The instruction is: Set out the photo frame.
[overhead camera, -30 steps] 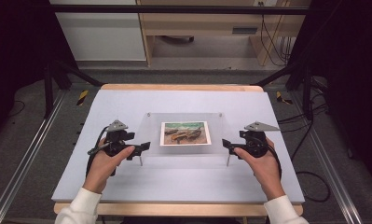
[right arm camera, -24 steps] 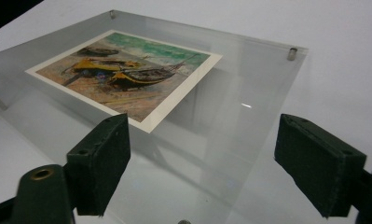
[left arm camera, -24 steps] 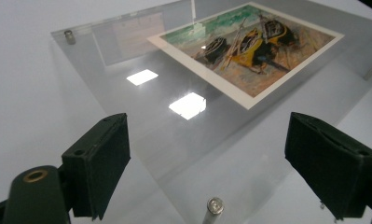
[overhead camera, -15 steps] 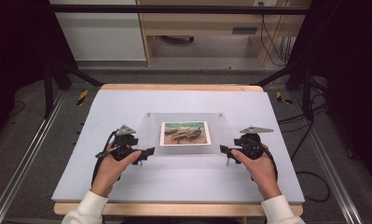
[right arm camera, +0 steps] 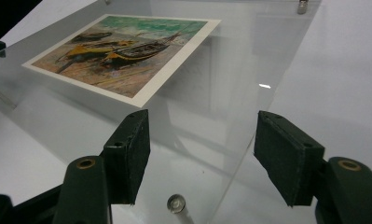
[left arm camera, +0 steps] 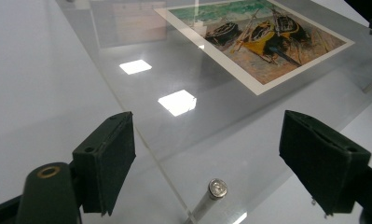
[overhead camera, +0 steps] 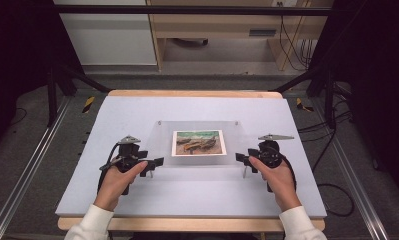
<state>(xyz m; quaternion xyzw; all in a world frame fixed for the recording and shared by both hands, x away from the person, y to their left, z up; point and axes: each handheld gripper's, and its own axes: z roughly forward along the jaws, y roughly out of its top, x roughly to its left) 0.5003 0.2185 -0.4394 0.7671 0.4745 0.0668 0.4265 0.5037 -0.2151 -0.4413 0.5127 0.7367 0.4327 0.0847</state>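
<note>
Two grippers are flanking a clear acrylic frame that is standing on short metal standoffs near the middle of the table, a boat picture lying under its pane – its long axis is running left to right. The left gripper is sitting at the near-left corner and the right gripper at the near-right corner, each about equally close. Both are standing released, gripping nothing; the right jaws have just been closing, with the pane's corner edge and standoff pin lying between them – not yet pinched.
</note>
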